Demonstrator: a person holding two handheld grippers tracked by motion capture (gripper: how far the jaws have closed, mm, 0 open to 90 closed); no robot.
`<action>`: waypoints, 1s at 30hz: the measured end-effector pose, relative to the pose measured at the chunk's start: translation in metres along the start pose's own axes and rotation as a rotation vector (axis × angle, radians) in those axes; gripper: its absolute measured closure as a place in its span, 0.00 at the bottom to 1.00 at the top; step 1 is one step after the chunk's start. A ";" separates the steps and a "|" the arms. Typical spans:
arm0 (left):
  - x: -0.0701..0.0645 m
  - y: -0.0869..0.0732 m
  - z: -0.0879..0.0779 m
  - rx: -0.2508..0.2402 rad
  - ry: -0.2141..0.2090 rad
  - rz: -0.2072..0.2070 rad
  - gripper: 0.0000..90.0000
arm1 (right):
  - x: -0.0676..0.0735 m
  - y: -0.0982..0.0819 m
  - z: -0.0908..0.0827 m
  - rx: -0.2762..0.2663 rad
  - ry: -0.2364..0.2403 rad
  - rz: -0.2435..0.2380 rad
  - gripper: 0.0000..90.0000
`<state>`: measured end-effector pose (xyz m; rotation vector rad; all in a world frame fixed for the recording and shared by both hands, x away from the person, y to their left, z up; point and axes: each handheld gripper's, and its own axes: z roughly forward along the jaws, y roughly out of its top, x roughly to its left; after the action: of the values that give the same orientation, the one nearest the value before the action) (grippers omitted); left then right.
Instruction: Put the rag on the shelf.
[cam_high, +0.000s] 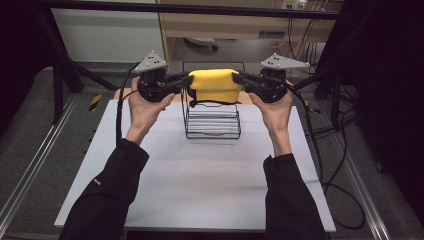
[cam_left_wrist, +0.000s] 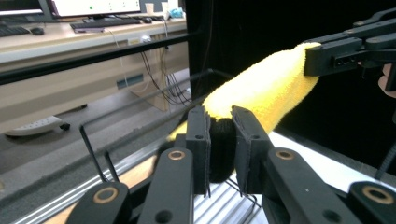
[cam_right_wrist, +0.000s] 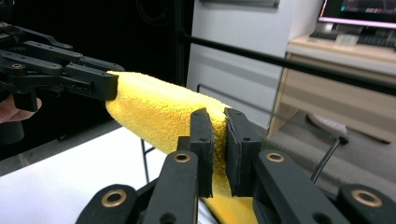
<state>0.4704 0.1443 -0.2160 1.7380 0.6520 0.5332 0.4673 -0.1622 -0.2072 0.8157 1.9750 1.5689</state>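
Note:
A thick yellow cloth (cam_high: 215, 85) with a black trim hangs stretched between my two grippers, just above a black wire rack (cam_high: 212, 125) at the far middle of the white table (cam_high: 200, 190). My left gripper (cam_high: 189, 80) is shut on the cloth's left end. In the left gripper view its jaws (cam_left_wrist: 219, 135) pinch the black-edged fold, and the cloth (cam_left_wrist: 266, 88) runs off to the right gripper (cam_left_wrist: 310, 58). My right gripper (cam_high: 236, 77) is shut on the right end. In the right gripper view its jaws (cam_right_wrist: 218, 135) squeeze the yellow cloth (cam_right_wrist: 159, 112), with the left gripper (cam_right_wrist: 112, 86) at the far end.
A black frame bar (cam_high: 200, 9) crosses above the table's far side. Cables (cam_high: 325, 165) trail down off the right edge. Metal rails (cam_high: 30, 170) flank the table on the floor. A desk with a keyboard (cam_left_wrist: 102, 21) stands beyond the frame.

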 end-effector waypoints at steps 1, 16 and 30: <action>-0.001 -0.002 -0.001 0.012 -0.004 -0.002 0.85 | 0.000 -0.002 -0.001 0.004 0.009 0.004 0.92; -0.005 -0.020 -0.007 0.097 -0.045 0.008 0.75 | 0.002 -0.032 0.001 0.047 0.054 0.006 0.92; -0.003 0.009 0.007 0.160 -0.021 -0.011 0.93 | 0.004 -0.037 0.000 0.055 0.055 -0.029 0.91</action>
<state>0.4739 0.1356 -0.2085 1.8861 0.7054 0.4650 0.4586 -0.1655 -0.2429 0.7695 2.0682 1.5415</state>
